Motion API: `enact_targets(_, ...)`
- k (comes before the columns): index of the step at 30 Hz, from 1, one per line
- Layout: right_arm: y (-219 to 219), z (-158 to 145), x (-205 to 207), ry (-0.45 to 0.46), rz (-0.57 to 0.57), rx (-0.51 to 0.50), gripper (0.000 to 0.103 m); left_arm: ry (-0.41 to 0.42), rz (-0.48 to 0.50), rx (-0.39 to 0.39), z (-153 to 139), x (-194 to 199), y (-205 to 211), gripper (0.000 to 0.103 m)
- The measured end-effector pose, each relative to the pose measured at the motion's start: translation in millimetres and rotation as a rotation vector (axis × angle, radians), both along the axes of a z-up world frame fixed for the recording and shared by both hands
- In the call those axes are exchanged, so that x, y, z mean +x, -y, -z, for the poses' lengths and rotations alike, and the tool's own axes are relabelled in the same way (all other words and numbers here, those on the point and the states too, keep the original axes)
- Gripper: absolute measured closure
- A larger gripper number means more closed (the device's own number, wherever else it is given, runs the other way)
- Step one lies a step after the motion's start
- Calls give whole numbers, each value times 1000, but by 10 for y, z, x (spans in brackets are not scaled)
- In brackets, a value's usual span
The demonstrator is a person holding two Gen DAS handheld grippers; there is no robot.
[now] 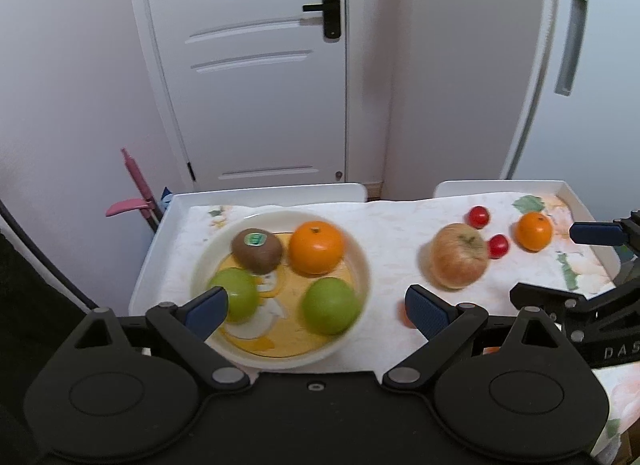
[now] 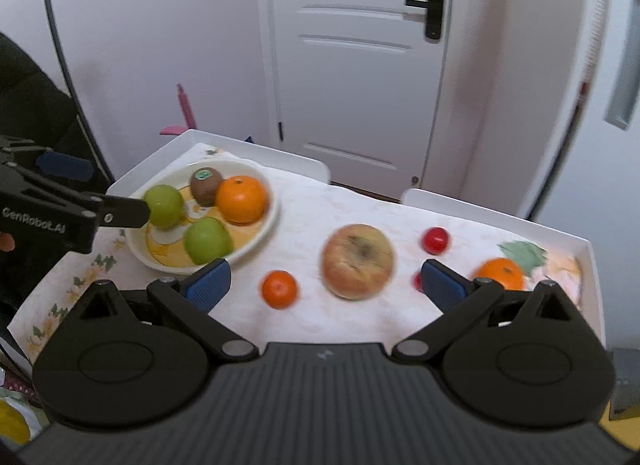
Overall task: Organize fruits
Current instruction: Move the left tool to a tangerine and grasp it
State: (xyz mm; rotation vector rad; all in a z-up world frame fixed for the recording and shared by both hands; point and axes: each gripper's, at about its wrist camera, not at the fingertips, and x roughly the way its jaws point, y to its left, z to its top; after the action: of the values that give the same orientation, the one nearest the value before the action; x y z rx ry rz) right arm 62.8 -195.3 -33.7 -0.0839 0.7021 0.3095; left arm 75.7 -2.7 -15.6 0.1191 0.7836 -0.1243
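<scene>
A white bowl [image 1: 358,265] [image 2: 269,221] on the left of the table holds a kiwi [image 1: 257,251], a large orange [image 1: 317,248] and two green apples [image 1: 330,306] [image 1: 240,297]. On the cloth to the right lie a red-yellow apple [image 1: 460,261] [image 2: 357,261], a small tangerine [image 2: 279,289], two cherry tomatoes [image 1: 478,216] [image 1: 499,246] and another orange [image 1: 535,231] [image 2: 500,273]. My left gripper [image 1: 318,311] is open and empty above the bowl's near side. My right gripper [image 2: 327,281] is open and empty, just short of the apple and tangerine.
The table is a white tray-edged top [image 1: 260,195] with a floral cloth [image 1: 400,217]. A white door [image 1: 256,65] and wall stand behind it. A pink-handled tool [image 1: 136,185] leans at the far left. The right gripper's body [image 1: 580,305] reaches in from the right.
</scene>
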Motion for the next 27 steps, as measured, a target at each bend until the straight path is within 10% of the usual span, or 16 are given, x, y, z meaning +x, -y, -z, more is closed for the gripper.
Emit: enact_targets(27, 1141, 862, 475, -48, -112, -23, 12, -115, 122, 16, 1036, -175, 1563, 15)
